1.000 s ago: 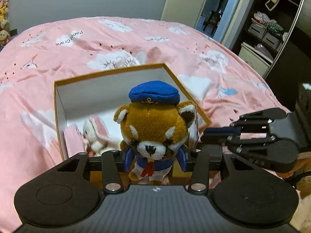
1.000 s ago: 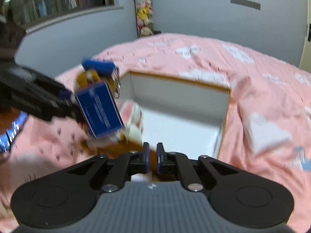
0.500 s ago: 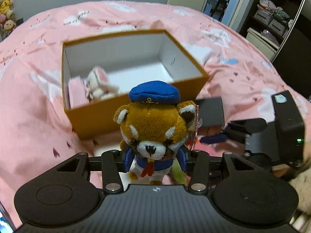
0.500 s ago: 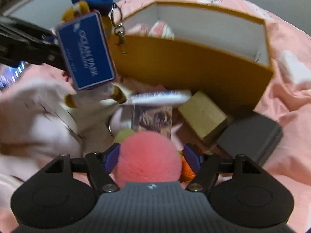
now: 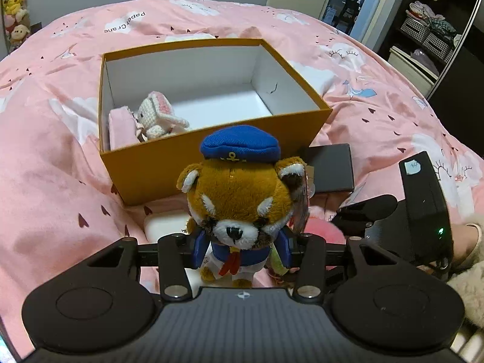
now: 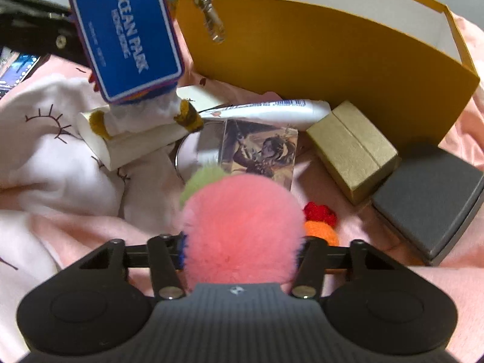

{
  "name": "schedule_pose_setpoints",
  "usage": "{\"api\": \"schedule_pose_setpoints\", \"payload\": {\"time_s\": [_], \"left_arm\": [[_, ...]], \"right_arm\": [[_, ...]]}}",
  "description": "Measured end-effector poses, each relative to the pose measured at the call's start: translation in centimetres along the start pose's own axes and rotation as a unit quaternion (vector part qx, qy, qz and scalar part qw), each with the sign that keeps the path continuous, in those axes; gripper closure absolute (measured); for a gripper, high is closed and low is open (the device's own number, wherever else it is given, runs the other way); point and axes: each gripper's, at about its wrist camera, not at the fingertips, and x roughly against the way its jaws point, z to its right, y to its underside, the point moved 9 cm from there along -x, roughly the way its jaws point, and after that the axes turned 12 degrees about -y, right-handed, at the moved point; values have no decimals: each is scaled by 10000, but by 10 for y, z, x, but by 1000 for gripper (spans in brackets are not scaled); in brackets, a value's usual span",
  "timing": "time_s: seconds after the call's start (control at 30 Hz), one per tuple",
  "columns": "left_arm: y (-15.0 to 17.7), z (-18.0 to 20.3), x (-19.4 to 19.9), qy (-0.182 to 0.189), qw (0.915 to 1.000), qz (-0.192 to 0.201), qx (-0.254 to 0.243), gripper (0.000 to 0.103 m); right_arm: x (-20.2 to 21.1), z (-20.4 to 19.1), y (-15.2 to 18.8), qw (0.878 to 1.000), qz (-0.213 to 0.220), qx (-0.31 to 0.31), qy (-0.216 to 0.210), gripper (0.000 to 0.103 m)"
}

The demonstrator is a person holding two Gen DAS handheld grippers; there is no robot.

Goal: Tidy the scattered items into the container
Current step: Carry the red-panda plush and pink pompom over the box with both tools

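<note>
**Inspector:** State of my left gripper [image 5: 240, 249]?

**Operator:** Its jaws are clamped on the red panda plush [image 5: 239, 199], one blue pad on each flank at the sailor collar. The plush sits upright in the grip, blue cap on top, face toward the camera. From the right wrist view I see its back: a blue tag [image 6: 125, 34] reading "OCEAN PARK" and a metal clasp [image 6: 210, 19] dangling beside it.

**Inspector:** And the right gripper [image 6: 242, 249]?

**Operator:** I note its jaws have just been closing, with the pink fluffy ball [image 6: 242, 227] between them. The ball fills the gap and the pads sit against both its sides, so I record it as gripped. A green tuft shows at its upper left edge.

**Inspector:** Where is the container?

**Operator:** The orange box [image 5: 211, 166] stands open on the pink bed [image 5: 54, 181], beyond both grippers. Inside, against its left wall, lie a crocheted bunny [image 5: 157, 115] and a pink item just beside it.

**Inspector:** Loose items?

**Operator:** On the bed in front of the box: a gold box [image 6: 352, 148], a grey box [image 6: 429, 208] touching it, a white tube [image 6: 272, 110], a picture card [image 6: 260, 151], a white case [image 6: 133, 145] under the plush's feet, and a small red and orange knitted piece [image 6: 320, 220] just beside the ball.
</note>
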Motion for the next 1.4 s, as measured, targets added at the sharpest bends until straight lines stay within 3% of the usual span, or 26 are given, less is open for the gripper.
{"api": "schedule_pose_setpoints", "payload": {"time_s": [0.23,0.47,0.8,1.0,1.17,1.3,1.4], "left_arm": [[0,-1,2,-36,10000,33,51,51],[-9,-6,4,15,9999,8,153,51],[-76,-14,23,55,9994,334,-27,51],[-129,-18,19,72,9990,428,-63,51],[-151,-25,-23,72,9999,-63,136,51],[-145,-28,-73,83,9972,-686,288,51],[-141,-28,-99,100,9943,-1023,279,60]], "right_arm": [[11,-8,0,9997,226,73,51,57],[59,-18,-16,9963,847,125,94,57],[137,-14,-101,9811,1851,518,213,57],[155,2,-152,9711,2181,834,496,57],[149,30,-185,9708,2196,714,647,57],[115,65,-190,9812,1750,382,719,57],[88,83,-180,9889,1307,208,668,57]]}}
